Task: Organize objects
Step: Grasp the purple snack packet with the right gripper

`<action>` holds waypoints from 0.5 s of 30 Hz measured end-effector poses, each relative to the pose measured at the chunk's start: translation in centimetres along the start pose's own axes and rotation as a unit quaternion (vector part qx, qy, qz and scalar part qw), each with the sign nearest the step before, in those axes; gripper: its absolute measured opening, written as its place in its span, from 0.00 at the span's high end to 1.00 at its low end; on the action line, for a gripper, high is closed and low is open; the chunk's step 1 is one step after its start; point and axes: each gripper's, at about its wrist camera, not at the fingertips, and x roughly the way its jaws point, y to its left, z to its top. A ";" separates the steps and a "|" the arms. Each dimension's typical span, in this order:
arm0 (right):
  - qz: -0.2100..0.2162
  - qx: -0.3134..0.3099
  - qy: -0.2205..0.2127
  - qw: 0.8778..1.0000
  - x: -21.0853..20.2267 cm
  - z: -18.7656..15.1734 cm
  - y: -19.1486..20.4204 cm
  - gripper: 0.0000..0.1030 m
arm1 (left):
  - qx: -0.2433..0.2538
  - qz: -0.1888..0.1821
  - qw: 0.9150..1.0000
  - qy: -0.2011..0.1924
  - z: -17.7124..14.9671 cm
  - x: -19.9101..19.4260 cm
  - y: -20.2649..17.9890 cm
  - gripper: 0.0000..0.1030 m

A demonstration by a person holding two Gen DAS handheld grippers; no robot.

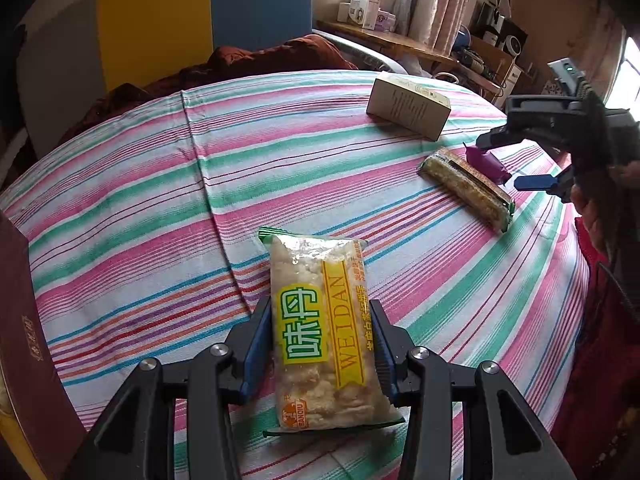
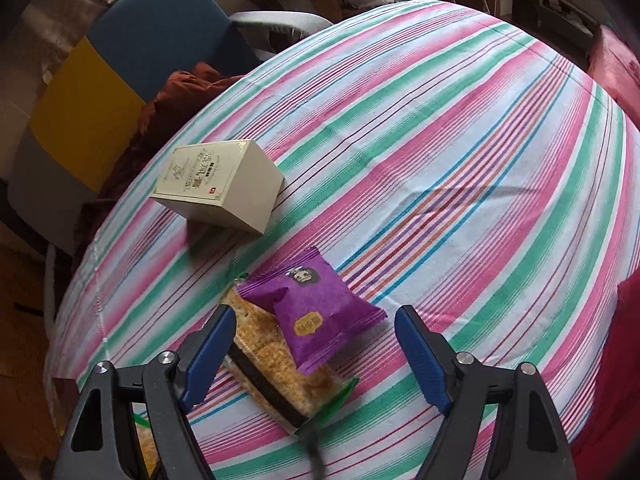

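Note:
My left gripper [image 1: 320,312] is shut on a clear rice-cake snack pack [image 1: 320,332] with green and yellow labels, held just above the striped tablecloth [image 1: 160,200]. My right gripper [image 2: 316,320] is open, its jaws wide apart above a purple snack packet [image 2: 316,312] that lies partly on a long cracker pack [image 2: 272,364]. It shows at the right in the left wrist view [image 1: 516,160], above the same purple packet [image 1: 486,162] and cracker pack [image 1: 468,188]. A cream box [image 2: 220,184] lies behind them; it also shows in the left wrist view [image 1: 408,106].
A dark red box [image 1: 24,344] stands at the table's left edge. A blue and yellow chair [image 1: 200,12] with a brown cloth [image 1: 248,60] is behind the table. A wooden shelf [image 1: 392,40] with cartons runs along the back wall.

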 end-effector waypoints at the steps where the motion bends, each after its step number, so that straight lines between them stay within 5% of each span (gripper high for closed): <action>1: -0.004 -0.003 0.001 1.000 0.2 0.2 0.0 0.23 | 0.001 -0.001 1.000 -0.002 -0.1 0.0 0.0 0.55; 11: -0.007 -0.022 0.020 1.000 1.6 0.8 0.4 0.28 | -0.003 -0.003 1.000 -0.013 -0.3 -0.1 0.1 0.55; 15: -0.005 -0.030 0.024 0.999 1.8 0.8 0.6 0.46 | -0.003 -0.004 1.000 -0.015 -0.4 -0.1 0.1 0.55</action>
